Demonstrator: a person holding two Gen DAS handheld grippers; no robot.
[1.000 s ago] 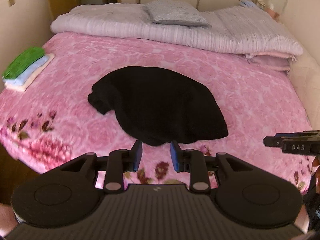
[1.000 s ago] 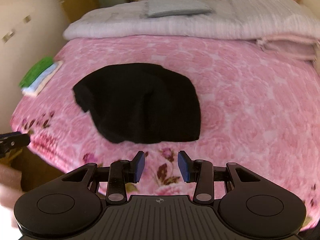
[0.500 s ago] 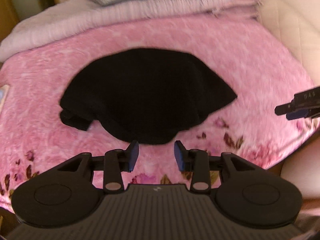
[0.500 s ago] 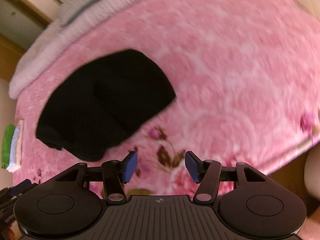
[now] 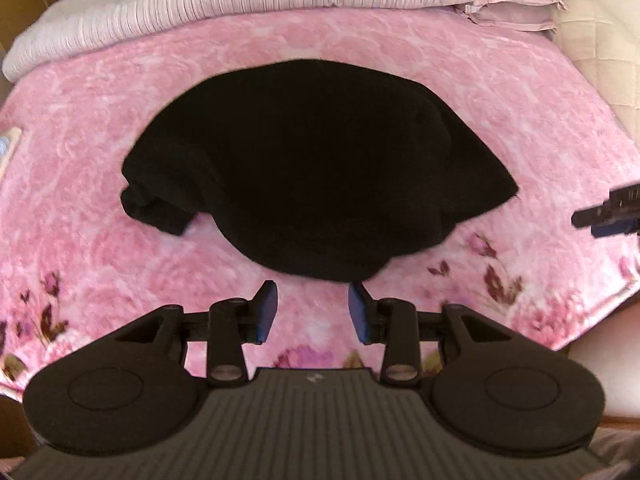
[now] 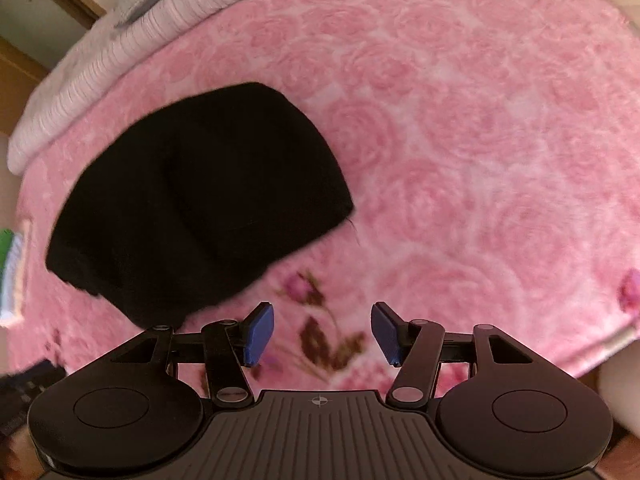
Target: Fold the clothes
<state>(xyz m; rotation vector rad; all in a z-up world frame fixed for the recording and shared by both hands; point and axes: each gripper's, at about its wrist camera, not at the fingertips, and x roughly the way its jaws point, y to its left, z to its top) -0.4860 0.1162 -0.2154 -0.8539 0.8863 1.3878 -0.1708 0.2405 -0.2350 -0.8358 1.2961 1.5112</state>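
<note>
The left tongs (image 5: 312, 307) hang parted and empty just short of the near hem of the black garment (image 5: 316, 168), not touching it. The right tongs (image 6: 322, 332) are spread a little wider, also holding nothing, and sit off the garment's (image 6: 200, 200) right-hand corner over bare pink blanket (image 6: 460, 160). The garment lies in a rumpled heap in the middle of the blanket (image 5: 500, 92), one bunched end poking out on its left. Beyond the garment, a folded striped quilt (image 5: 240, 4) runs along the far side. Left of the garment, at the blanket's edge, is a small stack of folded cloths (image 6: 10, 264).
</note>
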